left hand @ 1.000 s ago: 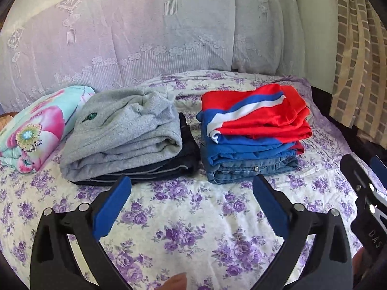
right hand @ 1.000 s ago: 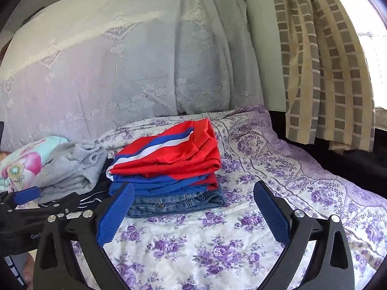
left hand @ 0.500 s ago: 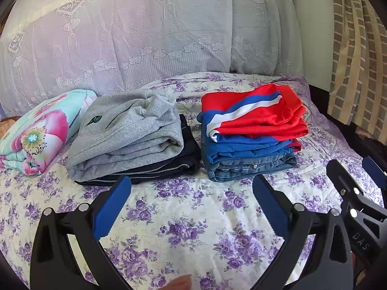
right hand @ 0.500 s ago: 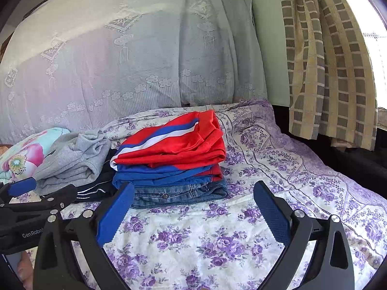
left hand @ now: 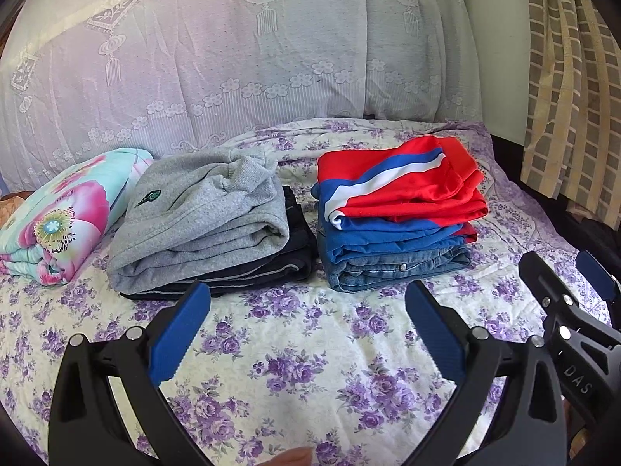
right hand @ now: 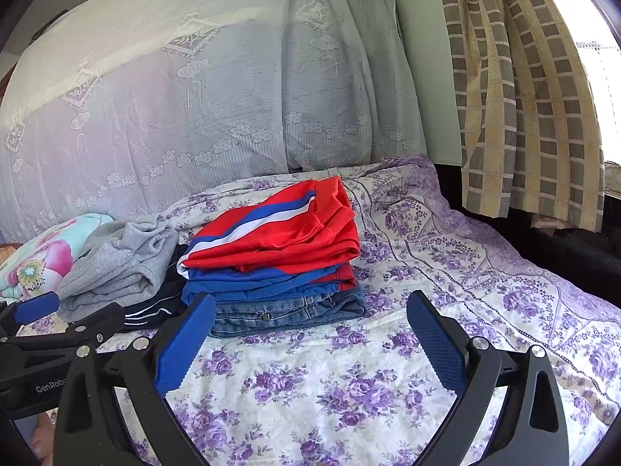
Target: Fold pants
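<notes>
Two folded stacks lie on the floral bed. On the right, red pants with a blue and white stripe (left hand: 403, 182) top a blue garment and folded jeans (left hand: 399, 272); the stack also shows in the right wrist view (right hand: 279, 233). On the left, grey sweatpants (left hand: 202, 213) lie over dark pants (left hand: 287, 264). My left gripper (left hand: 306, 334) is open and empty, held above the sheet in front of both stacks. My right gripper (right hand: 310, 338) is open and empty in front of the right stack.
A floral folded blanket (left hand: 66, 213) lies at the far left. A lace-covered headboard (left hand: 233, 58) rises behind the stacks. A checked curtain (right hand: 524, 97) hangs at the right, with the dark bed edge (right hand: 582, 248) below it. Floral sheet (left hand: 310, 369) spreads in front.
Both grippers have drawn back and tilted down a little, so the stacks sit lower in view. Both stay open and empty. The clothes have not moved.
</notes>
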{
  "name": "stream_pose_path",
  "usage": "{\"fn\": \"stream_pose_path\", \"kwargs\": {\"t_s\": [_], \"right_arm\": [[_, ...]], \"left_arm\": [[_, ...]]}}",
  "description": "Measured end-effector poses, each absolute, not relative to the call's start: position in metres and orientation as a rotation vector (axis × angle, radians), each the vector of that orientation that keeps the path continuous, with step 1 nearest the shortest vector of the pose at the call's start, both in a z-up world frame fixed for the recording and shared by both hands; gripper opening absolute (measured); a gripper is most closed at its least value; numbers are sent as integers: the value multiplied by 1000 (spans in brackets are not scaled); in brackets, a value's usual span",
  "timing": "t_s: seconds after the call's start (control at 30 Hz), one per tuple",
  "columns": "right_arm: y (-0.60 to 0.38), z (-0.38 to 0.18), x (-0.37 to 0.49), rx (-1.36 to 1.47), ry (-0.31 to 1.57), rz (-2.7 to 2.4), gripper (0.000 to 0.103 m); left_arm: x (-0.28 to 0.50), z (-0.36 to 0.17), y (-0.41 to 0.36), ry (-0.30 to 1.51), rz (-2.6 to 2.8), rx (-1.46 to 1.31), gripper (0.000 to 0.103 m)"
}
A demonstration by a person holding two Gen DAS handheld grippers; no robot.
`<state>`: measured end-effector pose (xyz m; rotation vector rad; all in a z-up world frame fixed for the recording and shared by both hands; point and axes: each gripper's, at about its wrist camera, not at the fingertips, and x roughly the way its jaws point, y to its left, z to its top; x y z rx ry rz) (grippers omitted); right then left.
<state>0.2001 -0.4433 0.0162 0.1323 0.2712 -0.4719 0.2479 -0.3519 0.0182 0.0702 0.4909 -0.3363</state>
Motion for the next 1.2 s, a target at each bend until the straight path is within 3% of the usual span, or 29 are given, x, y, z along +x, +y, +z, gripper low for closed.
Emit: {"fn": "stream_pose_path", "kwargs": {"t_s": [1.2], "right_arm": [[-447,15,197,165,285,-500,99]], "left_arm": [[242,22,-357,493,-368,84,98]]}}
